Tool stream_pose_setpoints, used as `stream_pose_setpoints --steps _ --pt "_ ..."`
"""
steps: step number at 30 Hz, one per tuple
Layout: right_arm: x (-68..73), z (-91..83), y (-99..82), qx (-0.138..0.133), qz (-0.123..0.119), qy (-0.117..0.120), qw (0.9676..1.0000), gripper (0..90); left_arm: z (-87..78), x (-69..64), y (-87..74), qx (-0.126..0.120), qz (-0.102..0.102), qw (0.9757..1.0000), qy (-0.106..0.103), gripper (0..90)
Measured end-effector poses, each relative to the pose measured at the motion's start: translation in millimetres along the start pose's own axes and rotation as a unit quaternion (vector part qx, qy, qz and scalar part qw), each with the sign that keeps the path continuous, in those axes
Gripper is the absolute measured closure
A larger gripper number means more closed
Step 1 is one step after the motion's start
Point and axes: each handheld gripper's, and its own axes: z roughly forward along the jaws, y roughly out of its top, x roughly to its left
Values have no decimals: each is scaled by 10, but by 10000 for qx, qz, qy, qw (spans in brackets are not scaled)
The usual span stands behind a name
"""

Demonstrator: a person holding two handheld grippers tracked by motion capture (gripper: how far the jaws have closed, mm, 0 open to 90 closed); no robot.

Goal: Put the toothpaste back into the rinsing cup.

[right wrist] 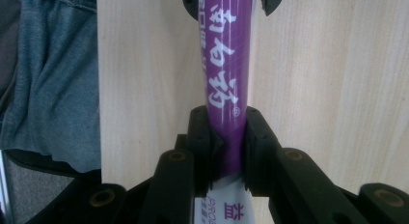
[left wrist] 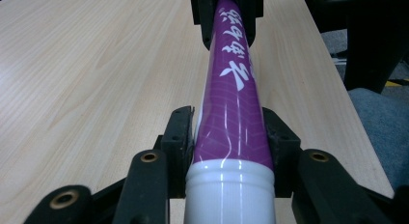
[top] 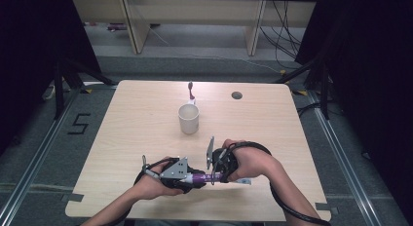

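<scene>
Near the desk's [top: 136, 119] front edge, the left hand-held gripper [top: 191, 179] and the right hand-held gripper [top: 217, 173] are each clamping an end of a purple tube [top: 203, 178], holding it level between them. A white cup [top: 188, 119] is standing mid-desk, farther off.

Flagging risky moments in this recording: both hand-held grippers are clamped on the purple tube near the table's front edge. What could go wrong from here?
1. The left hand-held gripper and right hand-held gripper pinch opposite ends of the purple toothpaste tube; pulling or twisting unevenly could kink it or squeeze paste out, if its cap is loose.
2. The tube is held near the table's front edge, so a slip might drop it off the table.
3. Swinging forward could knock the cup holding a toothbrush.
</scene>
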Motion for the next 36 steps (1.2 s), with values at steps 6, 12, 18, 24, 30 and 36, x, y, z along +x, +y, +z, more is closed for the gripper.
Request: stream_pose_setpoints --steps 6,12,18,24,30,36 --pt "-4 -9 8 -56 -101 66 9999 763 -48 28 13 6 160 9998 -105 631" --pt "10 -46 32 -24 -71 69 9999 759 -91 44 27 -78 182 9997 -150 642" --pt "-15 -39 31 -64 -200 14 9998 752 -107 47 45 -209 187 9996 -71 655" --pt "11 -61 24 -128 23 -23 9999 740 -123 50 53 -376 67 9992 -83 669" --pt "-15 -84 23 -204 -102 -96 9997 720 -147 43 64 -520 42 9986 -6 687" --pt "5 -118 32 -189 -15 -108 9998 717 -163 45 76 -603 44 9982 -19 696"
